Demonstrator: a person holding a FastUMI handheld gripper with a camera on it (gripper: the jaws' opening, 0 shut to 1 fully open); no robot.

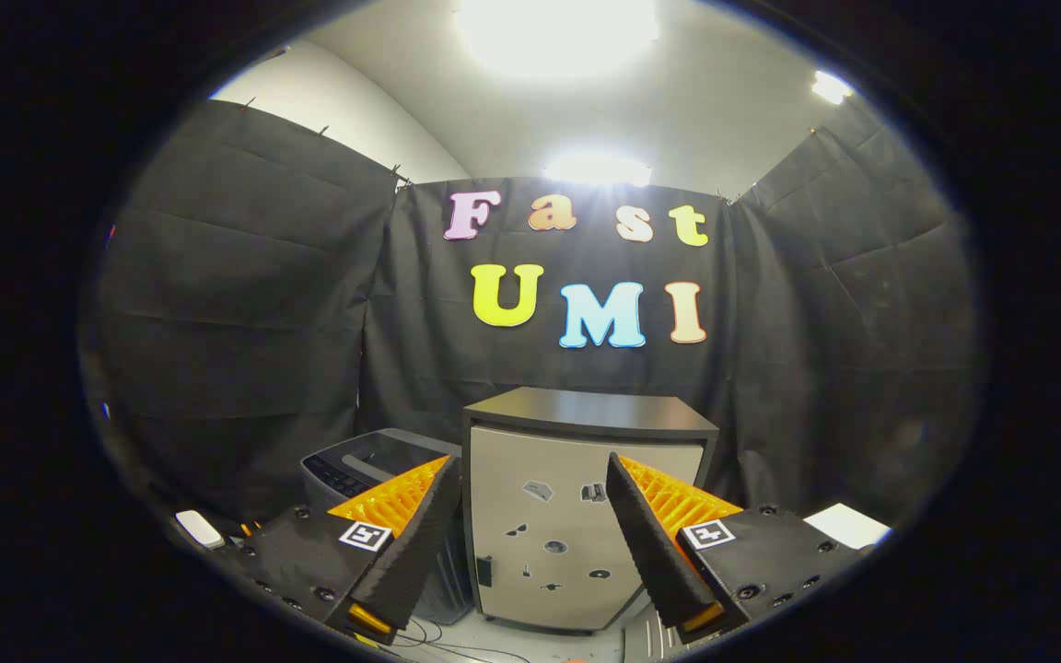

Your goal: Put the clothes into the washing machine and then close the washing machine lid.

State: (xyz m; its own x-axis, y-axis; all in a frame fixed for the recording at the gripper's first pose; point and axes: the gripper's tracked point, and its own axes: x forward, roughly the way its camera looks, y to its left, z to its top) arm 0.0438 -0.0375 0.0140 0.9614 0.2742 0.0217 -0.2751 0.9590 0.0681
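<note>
My gripper [530, 479] is open, with nothing between its two fingers. Beyond the left finger stands a dark grey top-loading washing machine [374, 465]; its lid looks down, though the finger hides part of it. The gap between the fingers frames a small silver fridge-like cabinet [544, 525] with a dark top and small stickers on its door. Both stand well beyond the fingertips.
Black cloth walls enclose the booth on three sides. A small white object [199, 528] lies low at the left of the washing machine. A white flat thing [848, 525] sits low at the right. Cables [438, 640] run on the floor just below the cabinet.
</note>
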